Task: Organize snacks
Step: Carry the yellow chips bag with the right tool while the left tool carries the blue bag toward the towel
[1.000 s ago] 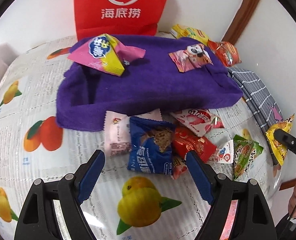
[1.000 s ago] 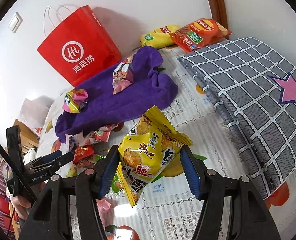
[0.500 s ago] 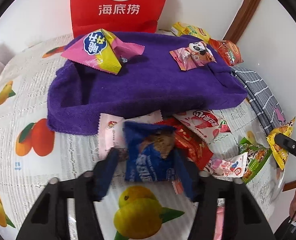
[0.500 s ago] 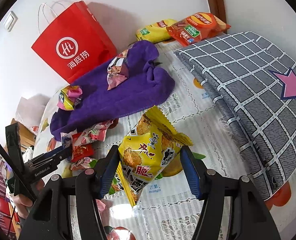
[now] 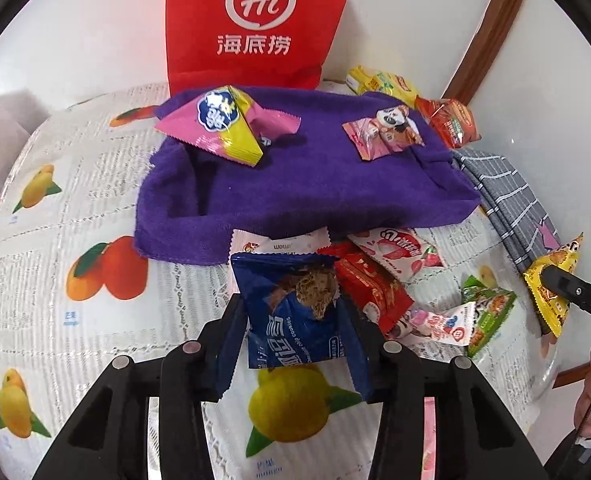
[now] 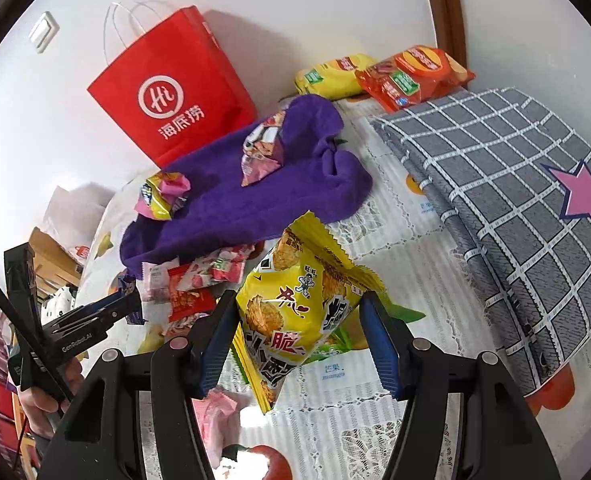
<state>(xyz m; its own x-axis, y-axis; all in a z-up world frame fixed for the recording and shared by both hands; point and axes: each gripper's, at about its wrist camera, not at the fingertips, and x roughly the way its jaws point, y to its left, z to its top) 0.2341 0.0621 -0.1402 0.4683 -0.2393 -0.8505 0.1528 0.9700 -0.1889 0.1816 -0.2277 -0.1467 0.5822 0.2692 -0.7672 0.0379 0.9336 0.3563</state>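
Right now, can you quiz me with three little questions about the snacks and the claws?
1. True or false: the left claw is closed on the blue cookie packet.
2. What colour is the packet in the right claw? A green, B yellow, C pink.
3. How many snack packets lie on top of the purple towel?

Key:
1. True.
2. B, the yellow cracker packet.
3. Two: the pink-and-yellow packet and the pink panda packet.
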